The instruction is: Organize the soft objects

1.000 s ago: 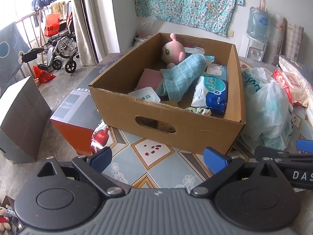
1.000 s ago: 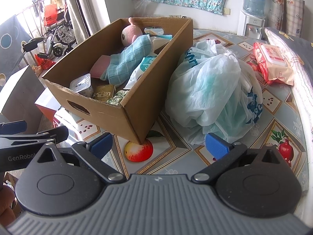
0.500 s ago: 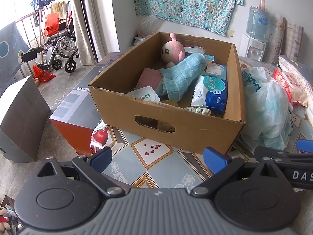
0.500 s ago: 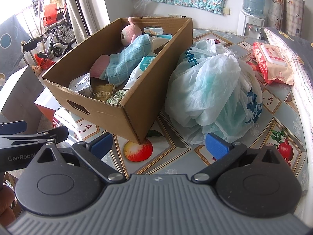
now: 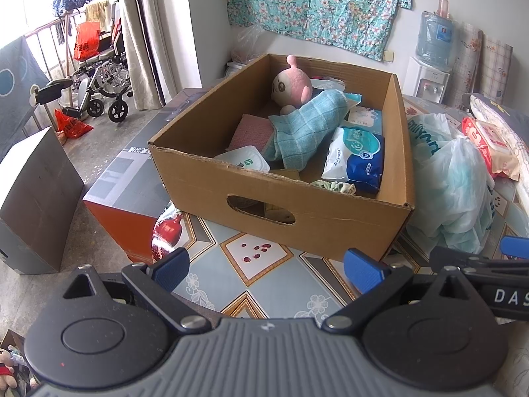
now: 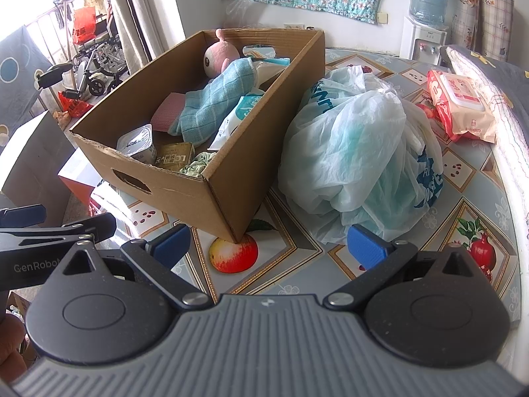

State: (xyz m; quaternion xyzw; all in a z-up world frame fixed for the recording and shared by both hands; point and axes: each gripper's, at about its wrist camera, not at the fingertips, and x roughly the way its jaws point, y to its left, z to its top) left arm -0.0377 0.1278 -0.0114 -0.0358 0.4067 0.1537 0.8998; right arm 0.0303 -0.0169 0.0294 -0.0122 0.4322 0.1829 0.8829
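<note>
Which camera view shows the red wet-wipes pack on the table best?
The right wrist view: the red wet-wipes pack lies whole and unobstructed on the table, lid visible, beyond the white plastic bag. The left wrist view shows it only small and distorted at the right edge, above the bag.

Pink plush doll (image 5: 291, 86) and teal towel (image 5: 305, 125) (draped, crumpled) inside cardboard box (image 5: 281, 198).

black left gripper (image 5: 267, 268) and right gripper (image 6: 268, 242), blue pads, silver screws, ribbed grey bodies.
</note>
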